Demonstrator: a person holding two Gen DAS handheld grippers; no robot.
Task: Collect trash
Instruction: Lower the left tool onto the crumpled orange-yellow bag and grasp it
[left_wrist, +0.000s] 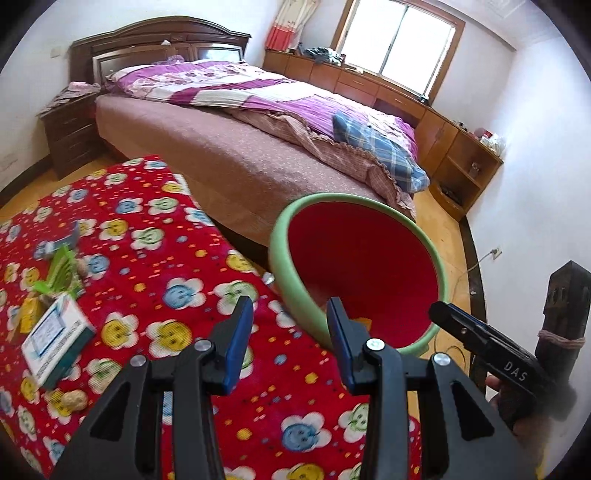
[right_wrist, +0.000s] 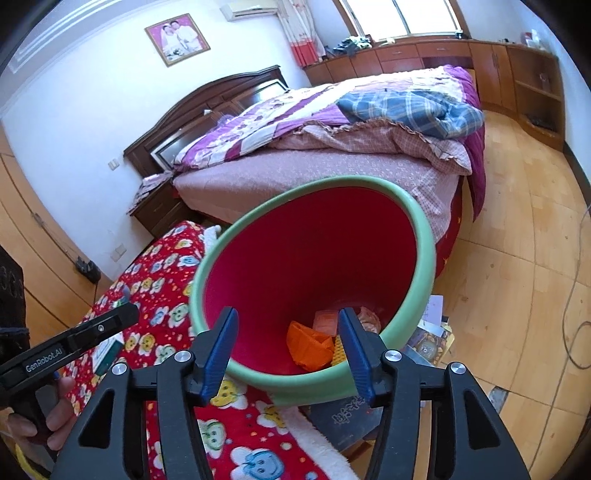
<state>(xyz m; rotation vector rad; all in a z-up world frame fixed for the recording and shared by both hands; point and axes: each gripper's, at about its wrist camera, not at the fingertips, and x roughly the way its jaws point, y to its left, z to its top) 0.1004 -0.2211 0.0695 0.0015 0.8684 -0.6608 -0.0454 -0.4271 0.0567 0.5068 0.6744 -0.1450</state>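
We hold both grippers spread and empty: the left gripper (left_wrist: 290, 345) hangs over the red flower-print cloth (left_wrist: 155, 258), the right gripper (right_wrist: 288, 345) over the open mouth of one round green-rimmed, red-lined bin (right_wrist: 424, 236) just ahead of its fingers. Between the right fingers, at the bin's bottom, we count one crumpled orange wrapper (right_wrist: 308, 345), one pink card (right_wrist: 325, 321) and one yellow scrap (right_wrist: 339, 355). Left of the left fingers, on the cloth, lie one white-and-teal carton (left_wrist: 55, 338), one green wrapper (left_wrist: 61, 271) and one tan lump (left_wrist: 75, 400).

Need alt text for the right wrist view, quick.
The open right hand-held gripper hovers over a green-rimmed red bin holding orange scraps, beside a red flowered cloth; a bed lies behind.
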